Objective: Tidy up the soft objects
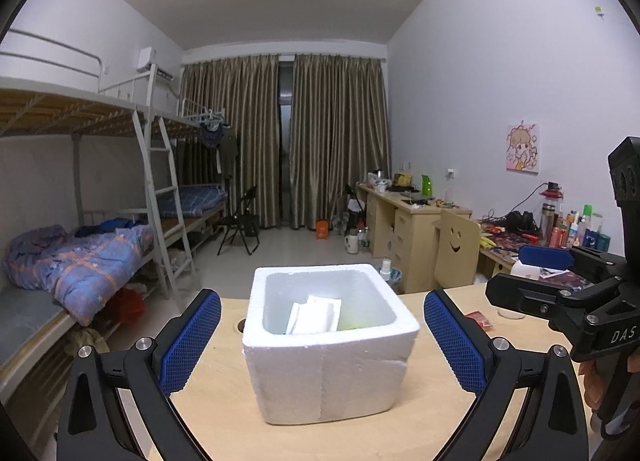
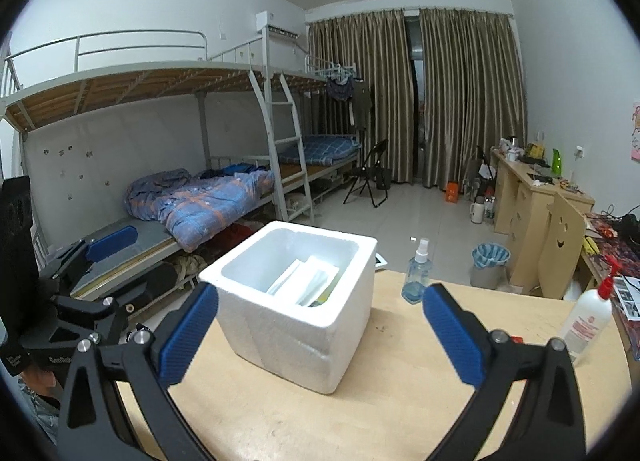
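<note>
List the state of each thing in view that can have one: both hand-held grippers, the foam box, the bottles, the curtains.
left hand-held gripper: open, empty
right hand-held gripper: open, empty
foam box: lidless, upright, holding white packets
spray bottle: upright, capped
pump bottle: upright
curtains: mostly drawn, narrow gap

Box contents: yellow-green item (image 1: 352,325) mostly hidden beneath white folded soft pieces (image 1: 314,315).
Red packet (image 1: 478,318): partly behind blue finger pad (image 1: 454,343).

Grainy matt white foam box (image 1: 326,357), smooth pale wooden table (image 2: 380,413), textured blue gripper pads (image 1: 192,345), clear plastic spray bottle (image 2: 418,273)
</note>
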`<state>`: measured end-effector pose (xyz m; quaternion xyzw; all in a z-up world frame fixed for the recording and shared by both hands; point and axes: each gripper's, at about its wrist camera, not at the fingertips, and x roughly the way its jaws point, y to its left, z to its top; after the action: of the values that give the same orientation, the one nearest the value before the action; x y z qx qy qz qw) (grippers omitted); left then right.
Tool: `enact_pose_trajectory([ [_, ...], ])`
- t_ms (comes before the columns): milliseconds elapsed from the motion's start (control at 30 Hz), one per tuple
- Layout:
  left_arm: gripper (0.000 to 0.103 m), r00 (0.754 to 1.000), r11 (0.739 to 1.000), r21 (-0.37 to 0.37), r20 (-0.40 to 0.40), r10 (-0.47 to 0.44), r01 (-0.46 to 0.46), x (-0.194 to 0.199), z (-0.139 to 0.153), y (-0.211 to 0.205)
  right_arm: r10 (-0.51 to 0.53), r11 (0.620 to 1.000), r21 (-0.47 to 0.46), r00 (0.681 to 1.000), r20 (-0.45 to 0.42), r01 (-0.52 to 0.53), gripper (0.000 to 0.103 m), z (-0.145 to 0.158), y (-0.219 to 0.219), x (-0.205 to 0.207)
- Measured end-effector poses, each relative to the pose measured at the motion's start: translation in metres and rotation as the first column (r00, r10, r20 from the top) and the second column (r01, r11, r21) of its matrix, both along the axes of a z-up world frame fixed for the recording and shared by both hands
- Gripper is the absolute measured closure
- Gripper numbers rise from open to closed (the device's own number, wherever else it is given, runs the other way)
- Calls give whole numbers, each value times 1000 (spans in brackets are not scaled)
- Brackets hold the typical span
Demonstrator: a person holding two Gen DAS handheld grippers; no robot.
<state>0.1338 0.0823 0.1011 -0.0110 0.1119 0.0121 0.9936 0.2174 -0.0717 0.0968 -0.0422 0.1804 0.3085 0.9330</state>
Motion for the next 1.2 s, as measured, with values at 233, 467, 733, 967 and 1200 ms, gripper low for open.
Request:
enact_pose_trajectory([
  [233,0,999,1000,19,38,-4,4,-35,7,-16,0,1000,14,999,44,-1,0,1,-11,-32],
  [467,0,998,999,29,56,-27,25,-59,9,-32,-12,1000,19,997,74,11,0,-3,-20,-58],
  [733,0,998,1000,11,50,-23,23,-76,-4,-41,-44,999,31,994,98,42,0,-19,-32,-79],
  [967,0,996,1000,-16,89,-20,22,-93,-20,-46,-76,996,46,992,104,71,0,-34,-44,-91],
  [1200,0,992,998,-25,114,-54,57,-106,-50,-52,-115,991,87,985,129,105,0,-58,-52,-107],
])
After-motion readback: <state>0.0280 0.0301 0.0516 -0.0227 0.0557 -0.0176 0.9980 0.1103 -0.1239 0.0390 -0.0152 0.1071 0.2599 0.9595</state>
